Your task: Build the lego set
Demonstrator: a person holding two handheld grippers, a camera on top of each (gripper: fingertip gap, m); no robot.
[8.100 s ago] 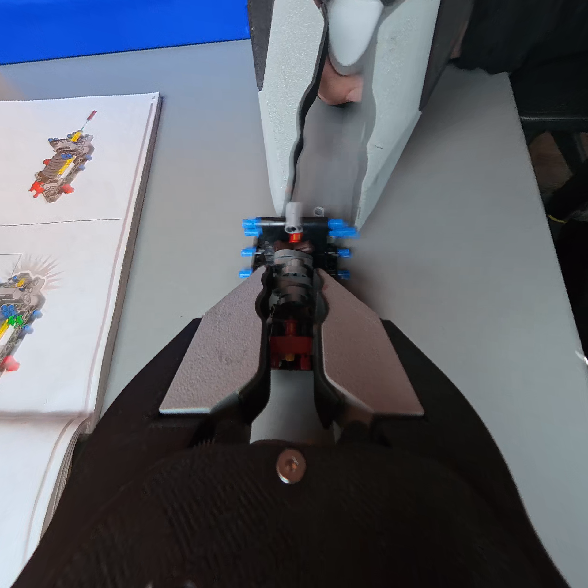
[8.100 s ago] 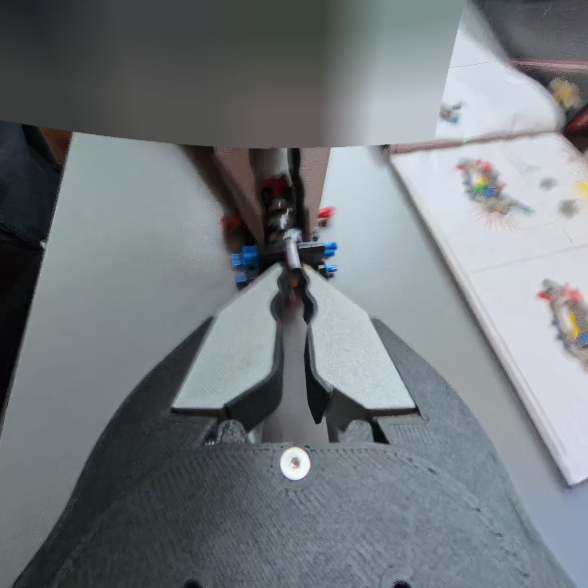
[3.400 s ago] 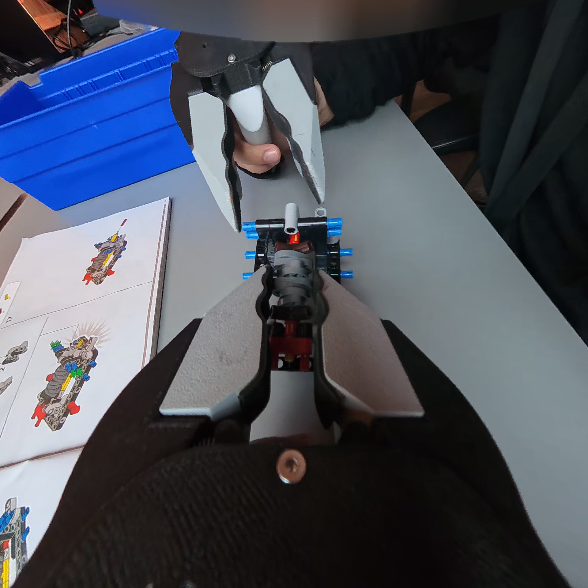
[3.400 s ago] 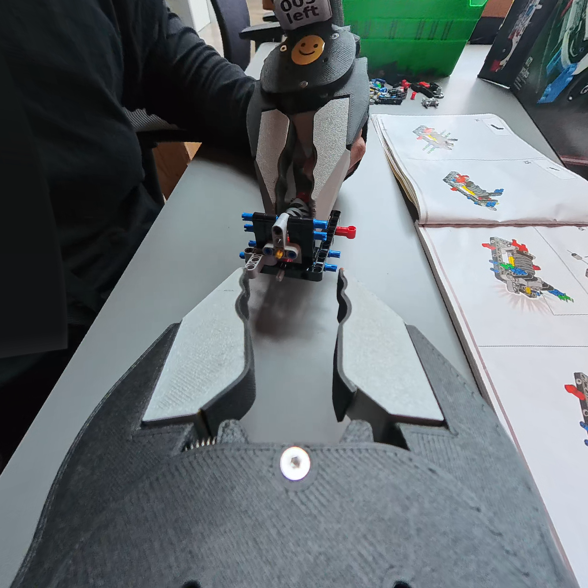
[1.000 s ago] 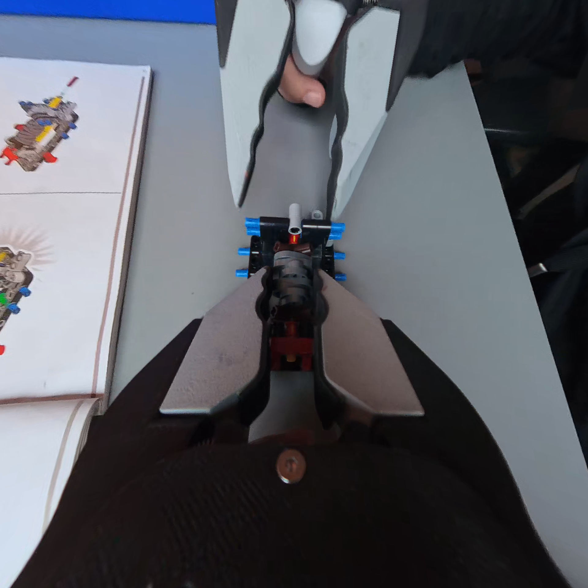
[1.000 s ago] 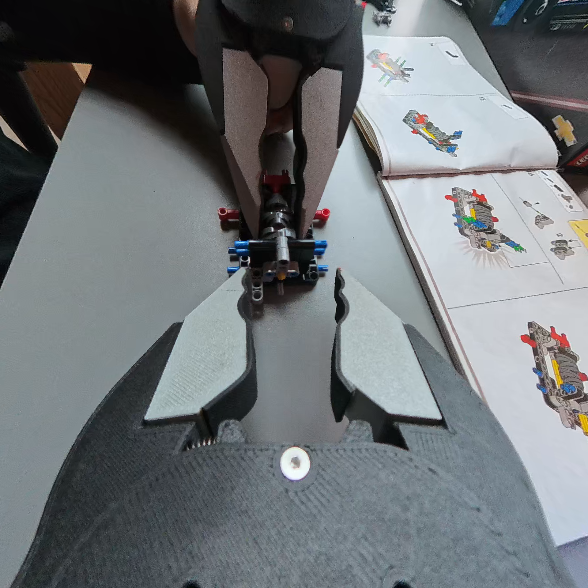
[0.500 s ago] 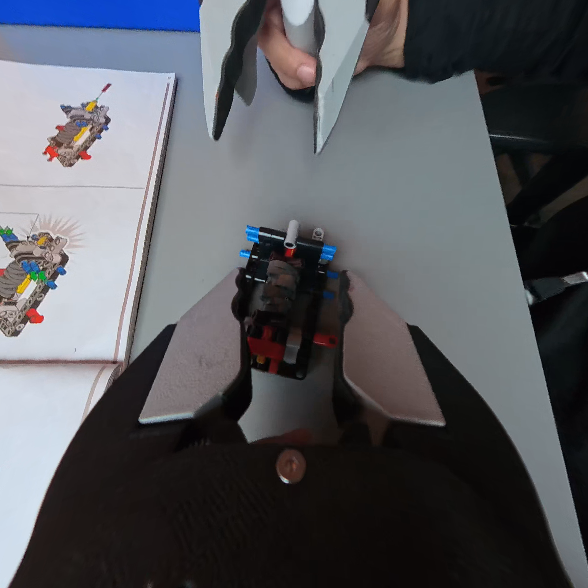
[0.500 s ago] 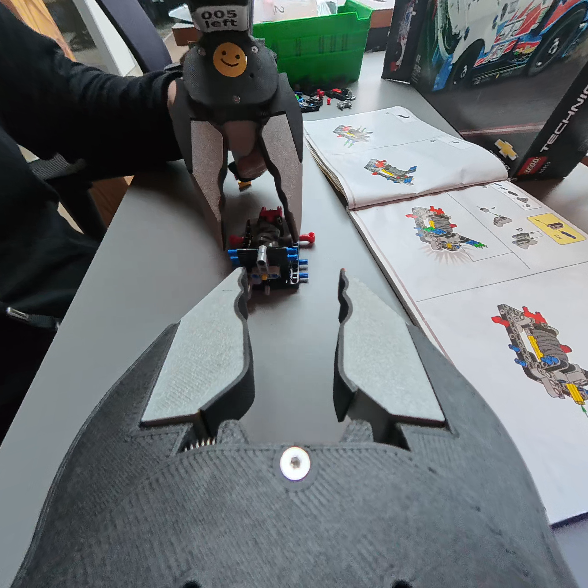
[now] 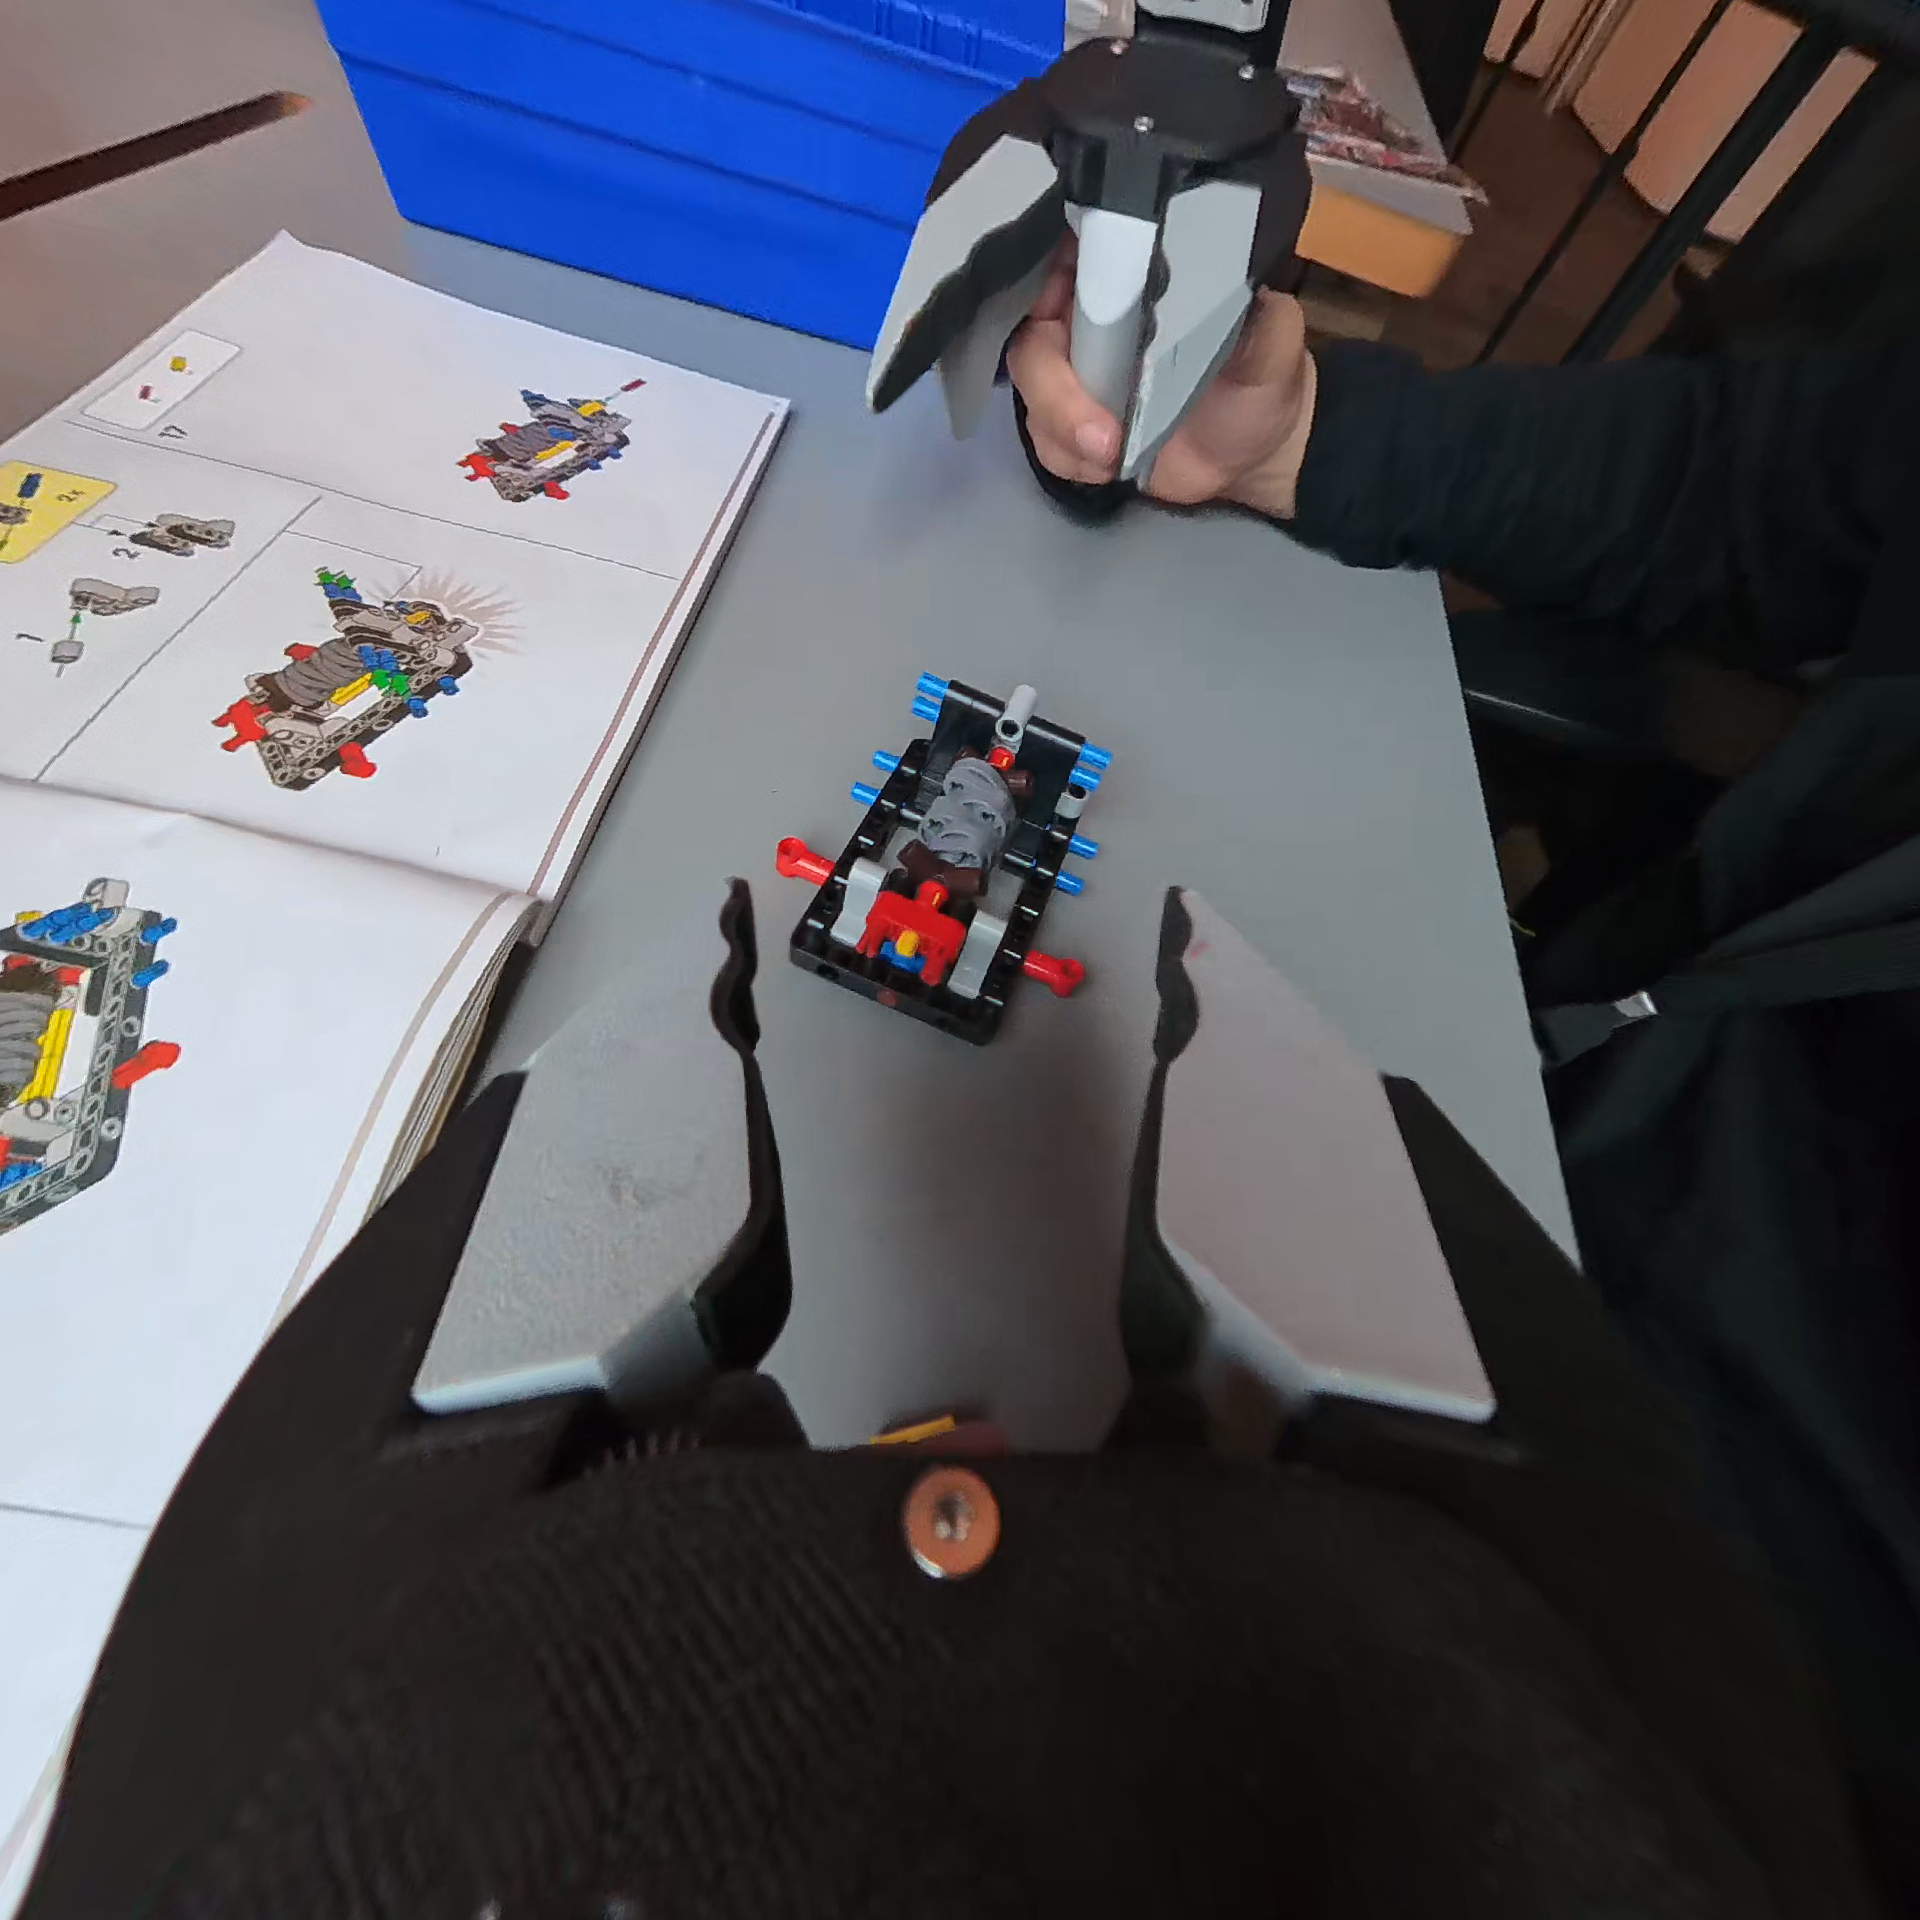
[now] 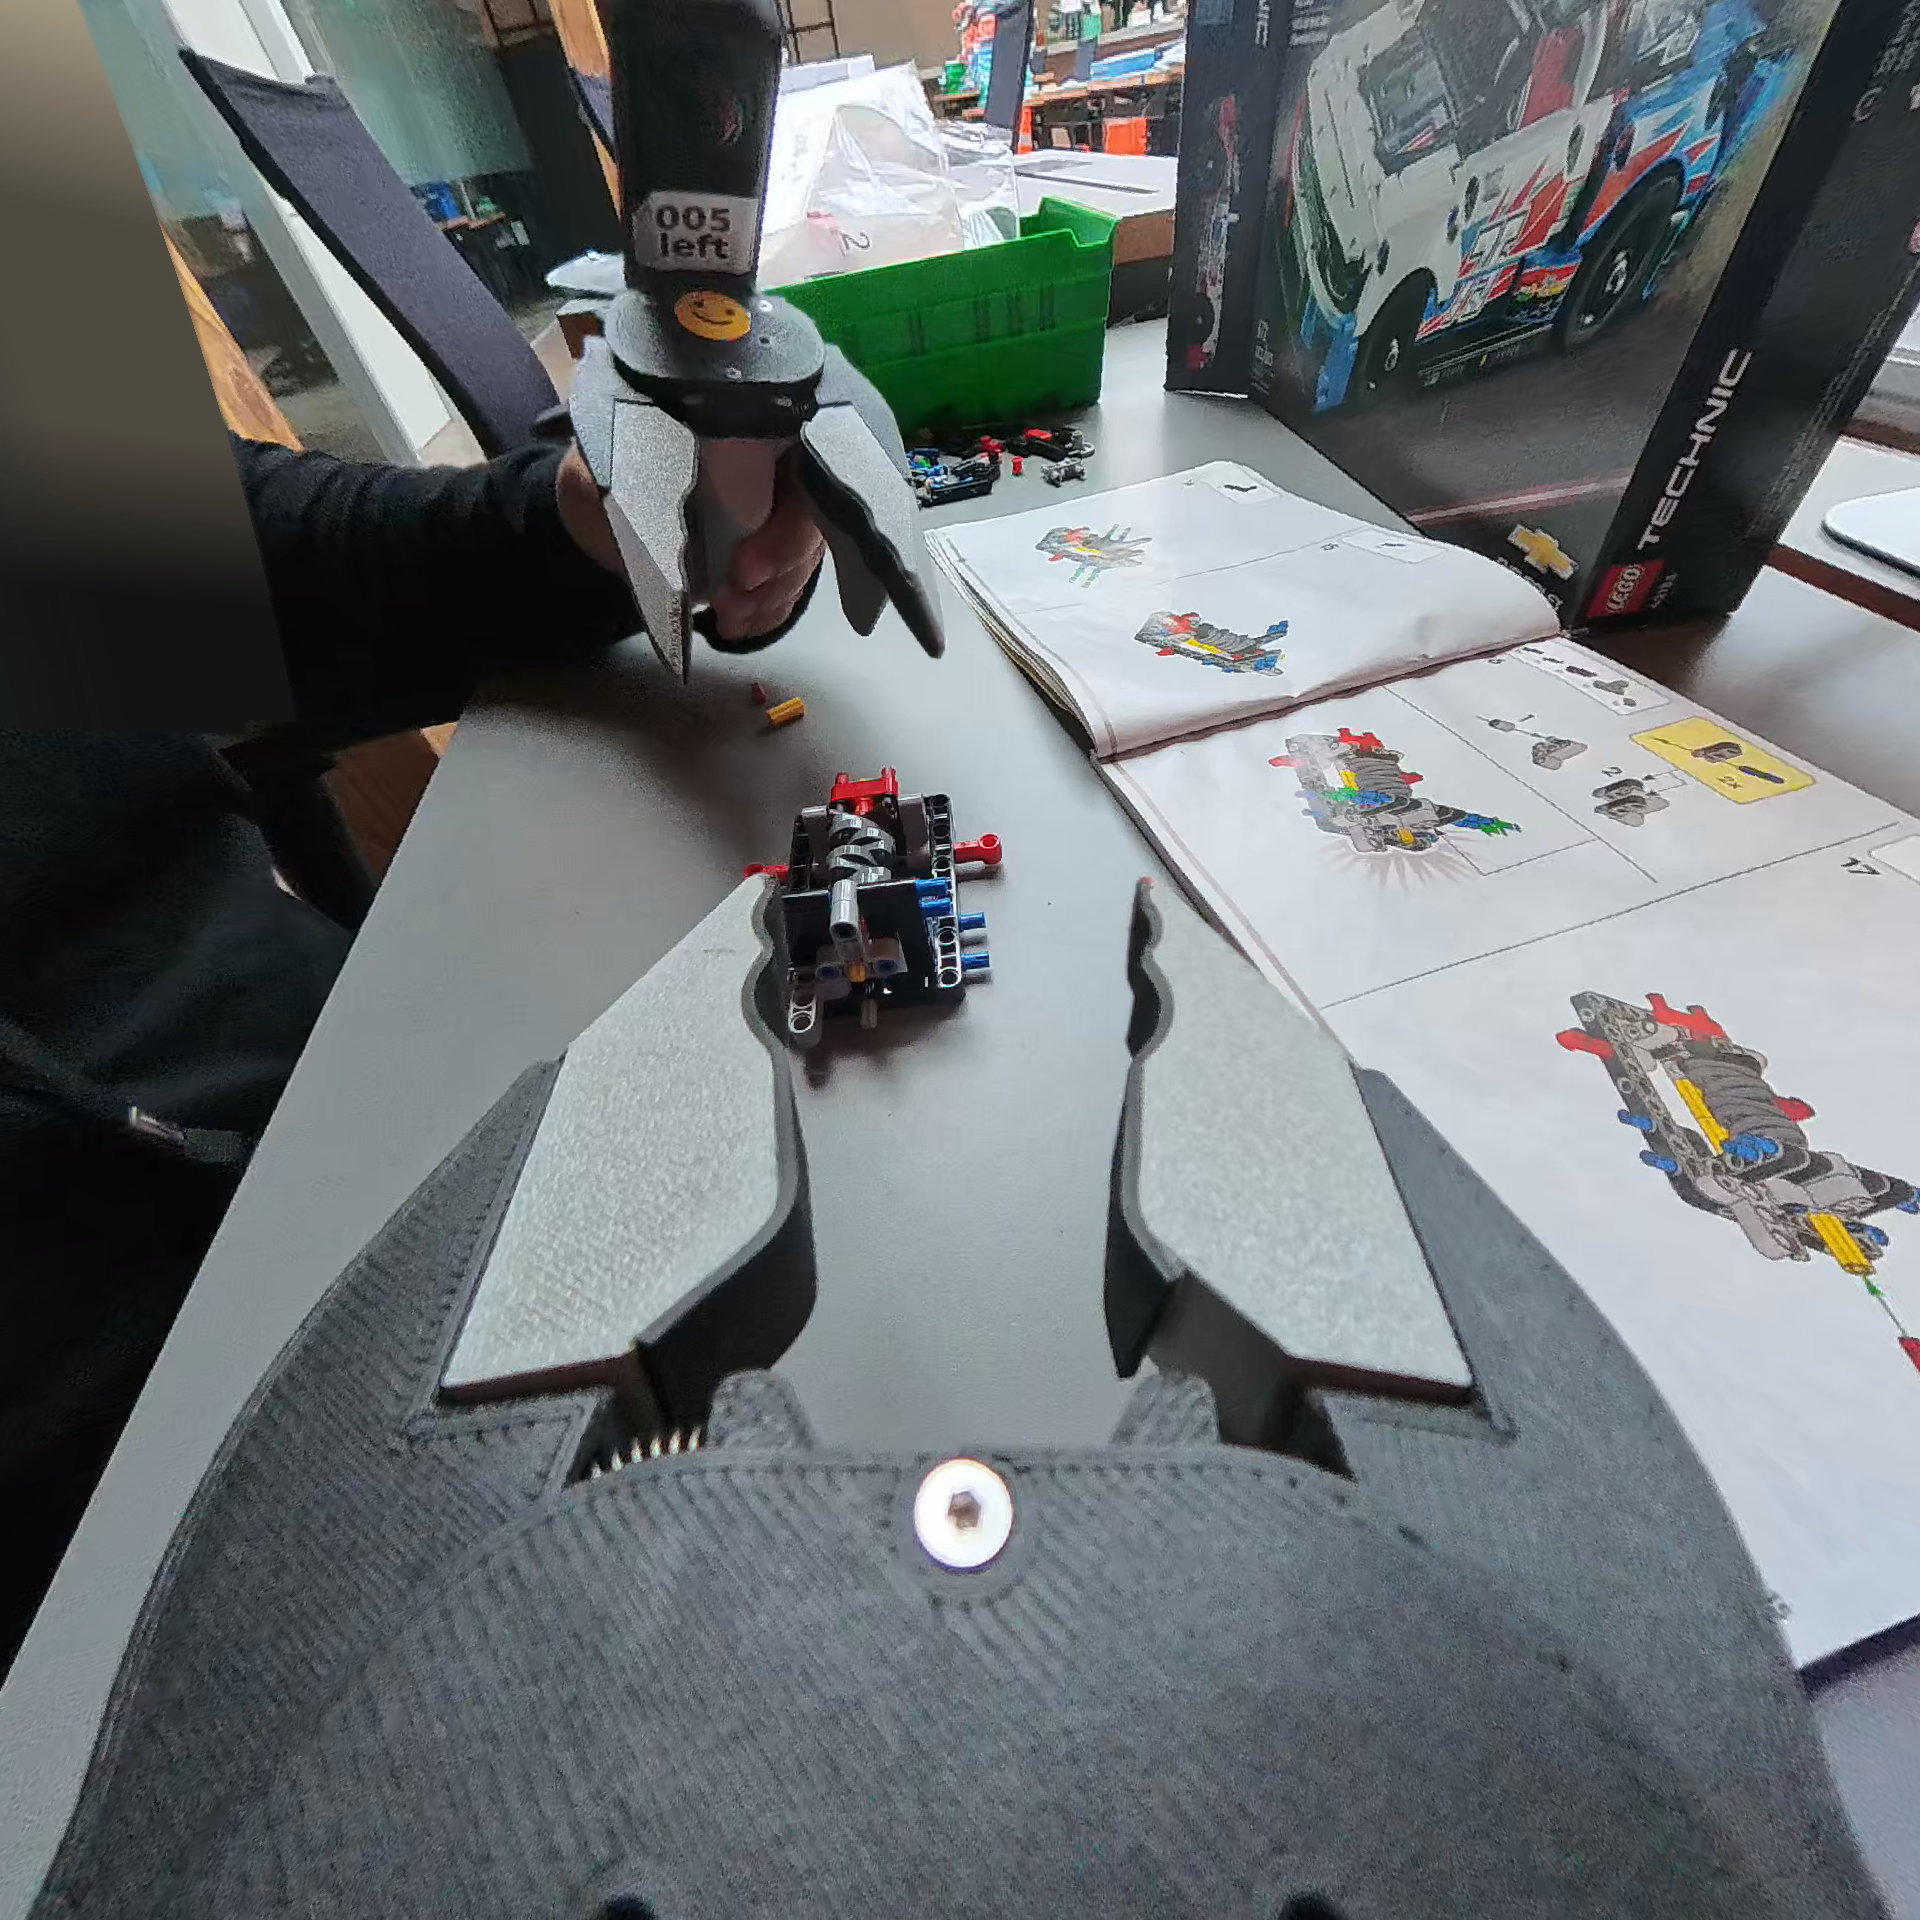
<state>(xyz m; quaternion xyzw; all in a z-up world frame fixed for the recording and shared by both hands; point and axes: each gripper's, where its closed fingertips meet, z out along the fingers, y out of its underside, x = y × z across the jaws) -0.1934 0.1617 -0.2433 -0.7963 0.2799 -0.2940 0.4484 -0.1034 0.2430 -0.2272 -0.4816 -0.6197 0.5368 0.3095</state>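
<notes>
The lego assembly (image 9: 951, 857), a black frame with a grey gear part, blue pins and red pins, rests on the grey table (image 9: 1247, 675). It also shows in the right wrist view (image 10: 878, 904). My left gripper (image 9: 951, 914) is open and empty, just short of the assembly. It shows raised at the far side in the right wrist view (image 10: 800, 644). My right gripper (image 10: 945, 914) is open and empty, its left finger (image 10: 665, 1143) beside the assembly. It shows lifted at the far side in the left wrist view (image 9: 1018, 405).
An open instruction booklet (image 9: 312, 644) lies beside the assembly, also in the right wrist view (image 10: 1507, 883). A blue bin (image 9: 675, 114) stands behind. A green bin (image 10: 966, 312), the set's box (image 10: 1558, 260), loose pieces (image 10: 987, 457) and a small yellow and red piece (image 10: 779, 709) lie beyond. The grippers' ends are close to 15 cm from one another.
My left gripper let go of the assembly, opened wide and pulled back and up. My right gripper also drew back. The assembly now lies free on the table.
</notes>
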